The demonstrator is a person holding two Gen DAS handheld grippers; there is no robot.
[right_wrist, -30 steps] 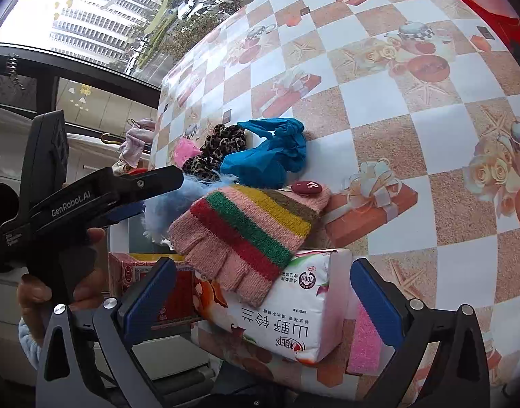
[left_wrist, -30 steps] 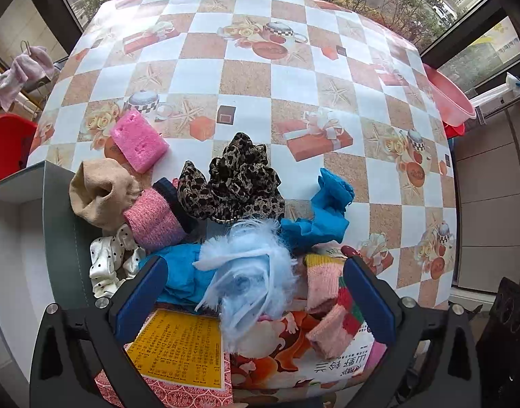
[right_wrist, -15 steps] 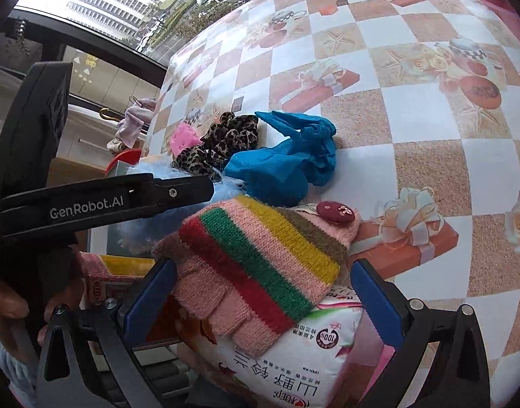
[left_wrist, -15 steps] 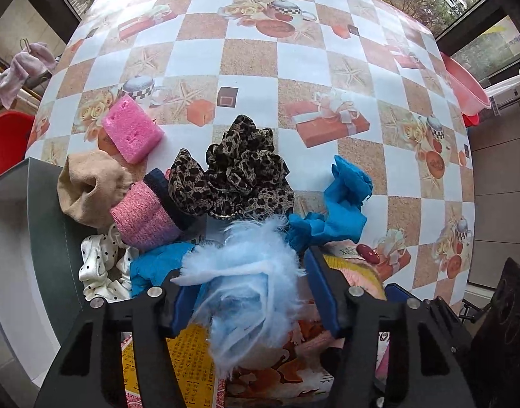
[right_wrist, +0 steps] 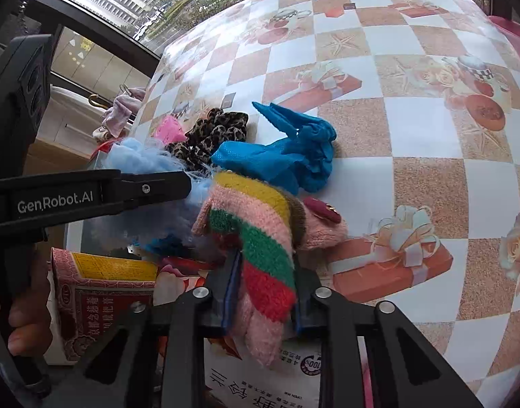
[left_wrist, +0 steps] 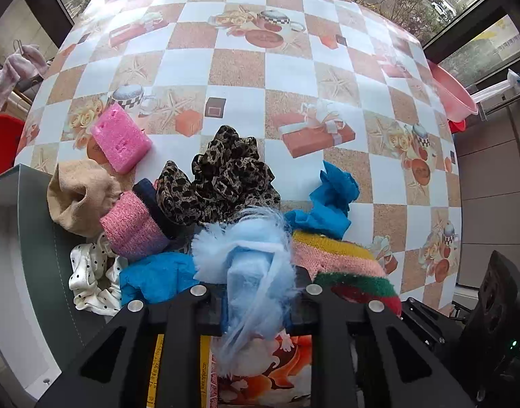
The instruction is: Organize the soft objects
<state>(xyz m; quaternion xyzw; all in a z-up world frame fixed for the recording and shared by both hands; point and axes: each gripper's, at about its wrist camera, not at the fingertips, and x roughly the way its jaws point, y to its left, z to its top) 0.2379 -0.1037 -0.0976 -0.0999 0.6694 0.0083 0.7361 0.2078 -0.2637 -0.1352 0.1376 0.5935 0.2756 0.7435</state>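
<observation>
Two tools are each pinching a soft item at the near edge of the table [left_wrist: 294, 78]: the left tool [left_wrist: 256, 301] grips the pale blue fluffy piece [left_wrist: 249, 255], the right tool [right_wrist: 265, 292] grips the striped knit glove [right_wrist: 260, 238] just right of it, with the grey bin [left_wrist: 35, 248] nearer the left tool.

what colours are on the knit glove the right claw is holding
Pink with yellow, green and red stripes on the knit glove, clearest from the right wrist.

Soft, even daylight comes through the windows [left_wrist: 481, 44] along the top of both frames, brightest at upper left of the right wrist view. Shadows on the checkered tablecloth [left_wrist: 239, 64] are faint. Fisheye distortion bows the edges, corners vignette to black, and focus is sharp centrally.
</observation>
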